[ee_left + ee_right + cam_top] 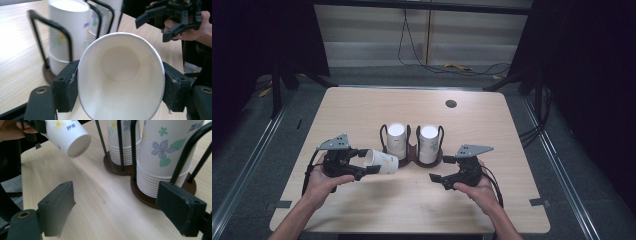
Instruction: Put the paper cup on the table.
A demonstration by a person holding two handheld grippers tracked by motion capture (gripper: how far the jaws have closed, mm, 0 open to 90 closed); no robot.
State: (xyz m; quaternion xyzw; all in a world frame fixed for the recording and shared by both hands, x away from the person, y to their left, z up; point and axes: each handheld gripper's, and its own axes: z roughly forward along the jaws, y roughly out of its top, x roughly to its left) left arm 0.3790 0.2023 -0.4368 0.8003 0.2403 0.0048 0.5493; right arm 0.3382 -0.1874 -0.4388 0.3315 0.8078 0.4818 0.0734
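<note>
Gripping a single paper cup (121,75) by its rim end, the left gripper (367,162) has both black pads pressed against the cup's sides, squeezing the mouth into an oval; the left gripper view looks straight down the white inside to the round bottom. No earlier picture to compare, so only the hold itself is noted. In the high view the cup lies on its side in the air, bottom pointing toward the table's middle, just left of the cup holder (412,160) and close to its nearer stack. In the right gripper view the cup's outside carries a yellow daisy print and a short line of blue writing, too small and blurred to read.

Left hand (319,182) wraps the gripper body from below, forearm entering from the lower left edge, gripper held roughly level and aimed right.

Right gripper (437,181): jaws stand wide apart, nothing between them, pointed left toward the open table in front of the holder. Right hand (479,190) cups it from beneath, forearm coming in from the lower right.

Holder is a dark round-based wire rack with two stacks of cups (162,157), upturned, printed with blue and green flowers. It stands mid-table (362,110), between the two grippers and slightly beyond them.
</note>
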